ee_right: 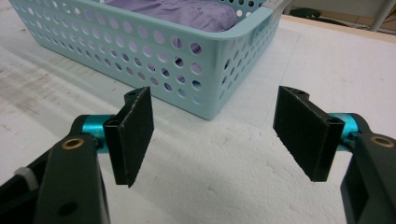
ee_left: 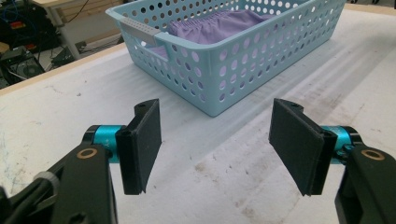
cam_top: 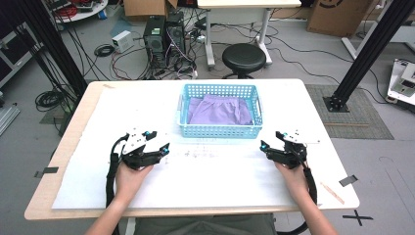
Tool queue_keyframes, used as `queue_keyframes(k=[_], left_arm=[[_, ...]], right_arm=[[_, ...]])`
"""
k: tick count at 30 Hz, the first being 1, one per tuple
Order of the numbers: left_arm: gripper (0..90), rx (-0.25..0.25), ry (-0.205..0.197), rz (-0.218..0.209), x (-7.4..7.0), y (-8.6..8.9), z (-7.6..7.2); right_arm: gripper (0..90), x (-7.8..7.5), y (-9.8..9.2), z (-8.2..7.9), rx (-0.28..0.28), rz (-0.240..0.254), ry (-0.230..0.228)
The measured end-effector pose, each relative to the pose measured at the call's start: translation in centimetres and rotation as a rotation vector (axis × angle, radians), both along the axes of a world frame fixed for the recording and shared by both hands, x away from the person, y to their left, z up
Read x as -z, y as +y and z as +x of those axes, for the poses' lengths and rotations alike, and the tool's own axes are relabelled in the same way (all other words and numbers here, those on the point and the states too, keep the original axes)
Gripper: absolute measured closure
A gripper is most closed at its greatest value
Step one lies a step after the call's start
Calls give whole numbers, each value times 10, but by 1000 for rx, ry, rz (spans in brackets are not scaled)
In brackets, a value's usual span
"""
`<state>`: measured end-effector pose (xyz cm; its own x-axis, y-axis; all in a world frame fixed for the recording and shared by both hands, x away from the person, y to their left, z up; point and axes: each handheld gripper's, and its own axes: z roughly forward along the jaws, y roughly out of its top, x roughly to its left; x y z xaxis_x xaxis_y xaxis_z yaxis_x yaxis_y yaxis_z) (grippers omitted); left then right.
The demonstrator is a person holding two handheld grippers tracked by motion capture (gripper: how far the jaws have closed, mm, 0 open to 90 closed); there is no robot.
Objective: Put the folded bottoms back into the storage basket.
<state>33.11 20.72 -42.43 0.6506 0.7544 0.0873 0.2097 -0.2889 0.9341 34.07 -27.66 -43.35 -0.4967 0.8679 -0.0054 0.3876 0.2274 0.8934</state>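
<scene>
A light blue perforated basket (cam_top: 220, 131) stands at the middle of the white table, with a folded purple garment (cam_top: 220, 110) inside. My left gripper (cam_top: 160, 142) rests on the table to the basket's front left, open and holding nothing. In the left gripper view the basket (ee_left: 224, 70) lies just ahead of my left gripper (ee_left: 215, 140), and the purple garment (ee_left: 210, 28) shows over its rim. My right gripper (cam_top: 271, 140) sits to the basket's front right, also open and bare. In the right gripper view the basket (ee_right: 140, 60) and garment (ee_right: 187, 11) lie just beyond my right gripper (ee_right: 212, 135).
The white foam sheet (cam_top: 205, 181) covers most of the table top. On the floor beyond the table stand a black stool (cam_top: 243, 58), computer towers (cam_top: 164, 36) with tangled cables, and black frame posts (cam_top: 364, 54) at both sides.
</scene>
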Motion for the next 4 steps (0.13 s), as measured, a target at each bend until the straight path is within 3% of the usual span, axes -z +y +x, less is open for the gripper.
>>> queue_keyframes(k=[4], left_arm=[[340,-13,-8,-1,0,0,1]], right_arm=[[273,1,-1,-1,3,0,-4]])
